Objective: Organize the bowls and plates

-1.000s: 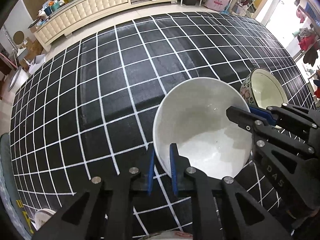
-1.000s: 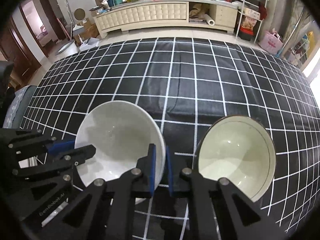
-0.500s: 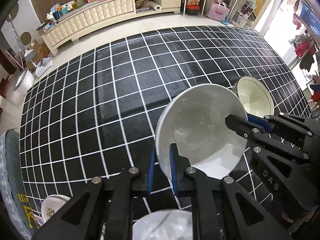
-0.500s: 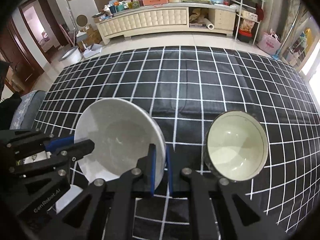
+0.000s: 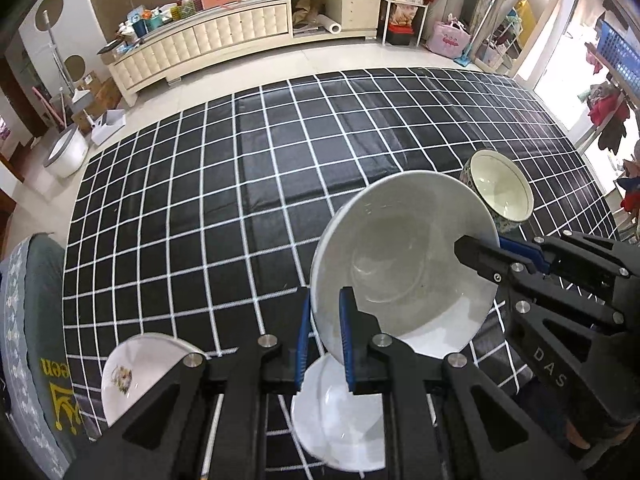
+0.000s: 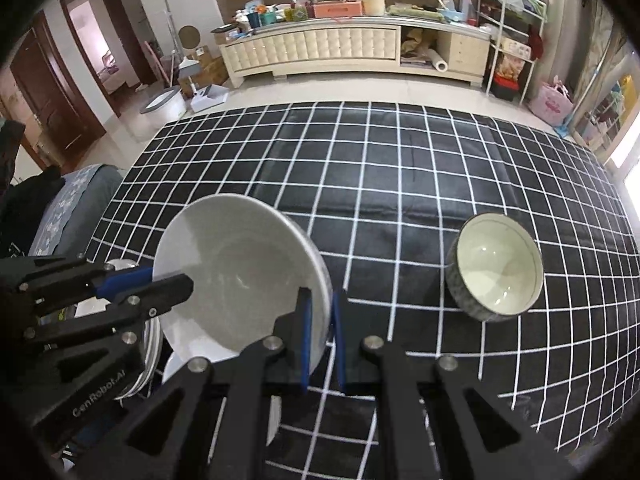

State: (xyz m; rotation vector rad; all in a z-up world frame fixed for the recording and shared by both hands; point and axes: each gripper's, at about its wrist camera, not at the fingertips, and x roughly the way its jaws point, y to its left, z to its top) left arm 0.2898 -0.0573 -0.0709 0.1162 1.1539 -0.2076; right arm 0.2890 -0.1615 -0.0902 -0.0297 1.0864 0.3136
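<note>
A large white bowl (image 5: 404, 264) hangs tilted above the black checked tablecloth, held by both grippers. My left gripper (image 5: 323, 328) is shut on its near-left rim; it also shows in the right wrist view (image 6: 132, 284). My right gripper (image 6: 320, 332) is shut on the opposite rim of the white bowl (image 6: 240, 280); it also shows in the left wrist view (image 5: 492, 248). A patterned bowl with a cream inside (image 6: 498, 266) stands on the cloth to the right, also seen in the left wrist view (image 5: 500, 188). A white plate (image 5: 340, 420) lies below the held bowl.
A small plate with a picture (image 5: 128, 372) lies near the table's front-left corner. Stacked plates (image 6: 150, 352) show under the left gripper in the right wrist view. A grey chair cushion (image 5: 28, 320) stands off the left edge. A long cream cabinet (image 6: 320, 48) stands across the room.
Both grippers have lifted the white bowl off the cloth and drawn it back toward the near edge, tilting it. The white plate and the picture plate have come into view below.
</note>
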